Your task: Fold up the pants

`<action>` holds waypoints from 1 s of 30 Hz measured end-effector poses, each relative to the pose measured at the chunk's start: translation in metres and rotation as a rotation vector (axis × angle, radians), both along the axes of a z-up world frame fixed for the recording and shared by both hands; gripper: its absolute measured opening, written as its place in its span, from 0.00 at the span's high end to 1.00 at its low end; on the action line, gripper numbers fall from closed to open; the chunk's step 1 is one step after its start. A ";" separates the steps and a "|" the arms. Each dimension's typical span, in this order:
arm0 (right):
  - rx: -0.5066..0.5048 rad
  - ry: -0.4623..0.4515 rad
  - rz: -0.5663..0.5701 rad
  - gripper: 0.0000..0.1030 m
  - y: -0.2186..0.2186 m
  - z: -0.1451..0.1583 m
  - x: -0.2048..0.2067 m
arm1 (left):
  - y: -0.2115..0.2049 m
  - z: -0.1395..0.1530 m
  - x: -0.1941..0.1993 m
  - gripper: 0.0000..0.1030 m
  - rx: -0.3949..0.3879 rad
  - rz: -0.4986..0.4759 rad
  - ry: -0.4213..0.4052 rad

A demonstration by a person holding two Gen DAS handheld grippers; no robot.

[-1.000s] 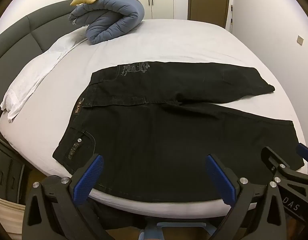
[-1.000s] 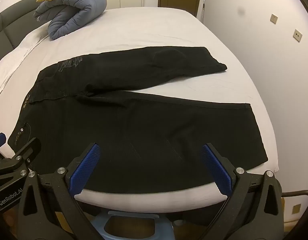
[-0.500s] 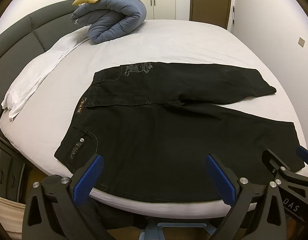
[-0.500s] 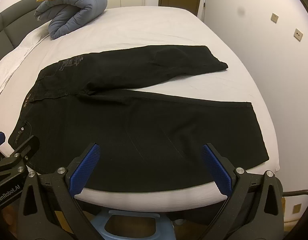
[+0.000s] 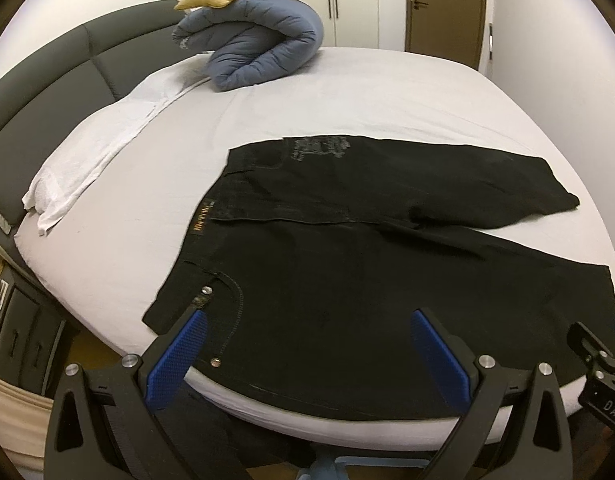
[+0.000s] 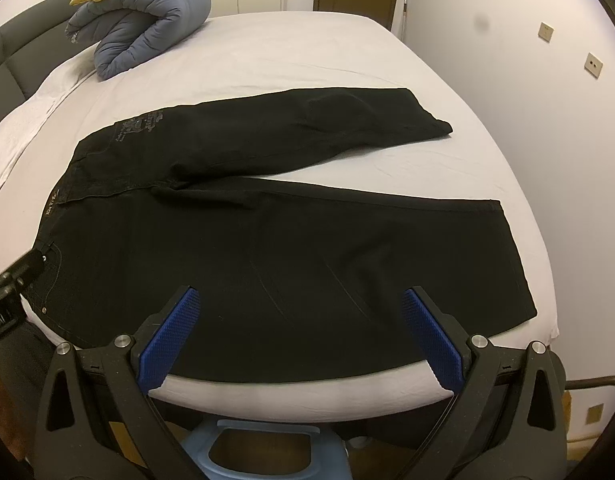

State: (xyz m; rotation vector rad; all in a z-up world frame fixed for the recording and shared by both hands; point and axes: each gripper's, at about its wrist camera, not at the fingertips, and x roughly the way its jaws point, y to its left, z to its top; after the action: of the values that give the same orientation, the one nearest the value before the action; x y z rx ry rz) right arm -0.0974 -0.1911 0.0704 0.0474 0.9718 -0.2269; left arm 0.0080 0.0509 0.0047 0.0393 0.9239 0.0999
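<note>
White-sheeted bed [image 6: 291, 52] carries black pants [image 6: 267, 248] along its near edge, waistband toward the left. Left gripper [image 5: 307, 336] and right gripper [image 6: 299, 316] hover wide, empty. Risk: heavy stiff denim overhanging the near edge could slide off if pinched shallow. Far leg splayed apart. Puffy blue duvet roll [image 6: 147, 20] at the far left corner.

matt black denim pants [image 6: 267, 248], smooth white cotton sheet [image 6: 307, 52]

Black pants [image 5: 367, 280] lie flat, unfolded, legs spread apart.
</note>
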 end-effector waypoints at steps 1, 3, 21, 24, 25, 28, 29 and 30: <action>0.000 0.000 -0.001 0.00 0.000 0.000 0.000 | 0.002 0.000 0.000 0.00 0.000 0.001 -0.001; 0.002 0.001 -0.001 0.00 0.000 -0.001 -0.001 | 0.004 -0.001 0.000 0.00 -0.002 0.003 -0.001; 0.003 0.002 0.000 0.00 0.000 0.000 0.001 | -0.004 -0.003 -0.001 0.00 0.006 -0.016 0.001; 0.003 0.003 0.003 0.00 0.001 0.000 0.001 | -0.003 -0.003 -0.001 0.00 0.009 -0.016 0.001; 0.003 0.003 0.004 0.00 0.001 0.000 0.002 | -0.003 -0.002 -0.001 0.00 0.008 -0.016 0.001; 0.003 0.003 0.004 0.00 0.000 0.000 0.002 | -0.003 -0.002 -0.001 0.00 0.010 -0.015 0.000; 0.003 0.003 0.004 0.00 0.001 0.000 0.002 | -0.003 -0.002 -0.001 0.00 0.012 -0.015 -0.001; 0.004 0.003 0.004 0.00 0.001 0.000 0.002 | -0.002 -0.002 0.000 0.00 0.013 -0.014 -0.003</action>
State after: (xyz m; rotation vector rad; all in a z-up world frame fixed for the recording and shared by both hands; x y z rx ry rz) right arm -0.0956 -0.1905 0.0701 0.0485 0.9750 -0.2211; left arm 0.0076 0.0484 0.0031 0.0575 0.9200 0.0926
